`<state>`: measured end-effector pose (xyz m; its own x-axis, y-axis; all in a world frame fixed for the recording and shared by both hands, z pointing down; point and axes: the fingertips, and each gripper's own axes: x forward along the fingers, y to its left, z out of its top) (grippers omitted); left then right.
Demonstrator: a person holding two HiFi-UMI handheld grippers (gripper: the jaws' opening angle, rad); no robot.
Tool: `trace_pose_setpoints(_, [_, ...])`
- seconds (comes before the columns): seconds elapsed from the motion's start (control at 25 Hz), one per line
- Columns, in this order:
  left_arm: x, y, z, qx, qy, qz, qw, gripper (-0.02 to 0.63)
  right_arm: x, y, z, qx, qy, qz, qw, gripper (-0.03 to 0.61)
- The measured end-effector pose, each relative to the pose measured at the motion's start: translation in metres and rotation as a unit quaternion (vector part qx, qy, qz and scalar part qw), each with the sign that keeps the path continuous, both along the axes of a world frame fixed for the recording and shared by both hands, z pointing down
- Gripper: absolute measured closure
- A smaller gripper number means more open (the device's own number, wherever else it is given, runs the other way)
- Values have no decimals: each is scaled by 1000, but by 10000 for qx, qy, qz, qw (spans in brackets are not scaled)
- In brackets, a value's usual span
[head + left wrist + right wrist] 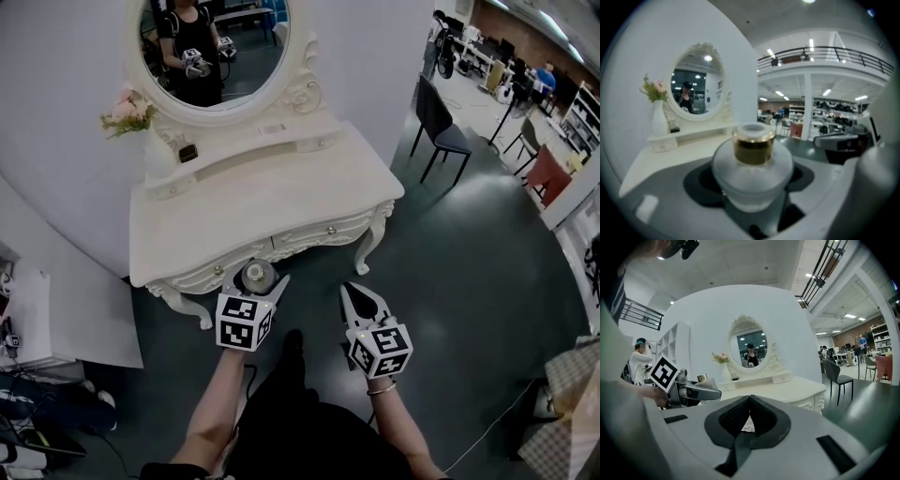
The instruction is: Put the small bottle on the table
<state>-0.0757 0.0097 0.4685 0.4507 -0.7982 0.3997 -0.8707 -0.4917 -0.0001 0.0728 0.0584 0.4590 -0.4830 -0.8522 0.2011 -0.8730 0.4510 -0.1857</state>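
Small bottle [752, 171], frosted with a gold collar, upright and clamped between the jaws of the left gripper [254, 278], held in the air just off the front edge of the white surface [234, 211]. Just beside it, right gripper [750, 400], jaws pressed together, holding nothing. Farther back, an oval mirror [211, 47].

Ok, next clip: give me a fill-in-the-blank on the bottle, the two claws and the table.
1. The left claw is shut on the small bottle, whose cap is ____ in colour.
2. The right claw has its jaws together with ____ between them.
3. The table, on which the bottle does not yet stand, is ____ in colour.

Missing words: gold; nothing; white.
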Motion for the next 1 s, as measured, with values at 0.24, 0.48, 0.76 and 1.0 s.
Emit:
trace_pose_setpoints(0.24, [-4, -60, 7, -78, 28, 34, 10000, 276, -1, -56, 4, -74, 30, 72, 9999, 574])
trace_pose_setpoints(0.48, [-4, -121, 4, -90, -6, 170, 9998, 276, 0, -109, 0, -105, 14, 261, 9996, 574])
trace_pose_setpoints(0.76, [-4, -182, 3, -93, 11, 382, 9992, 276, -4, -161, -3, -107, 58, 460, 9989, 574])
trace_pose_setpoints(1.0, [-3, -218, 6, -117, 32, 488, 9987, 276, -9, -189, -1, -116, 74, 563, 9983, 574])
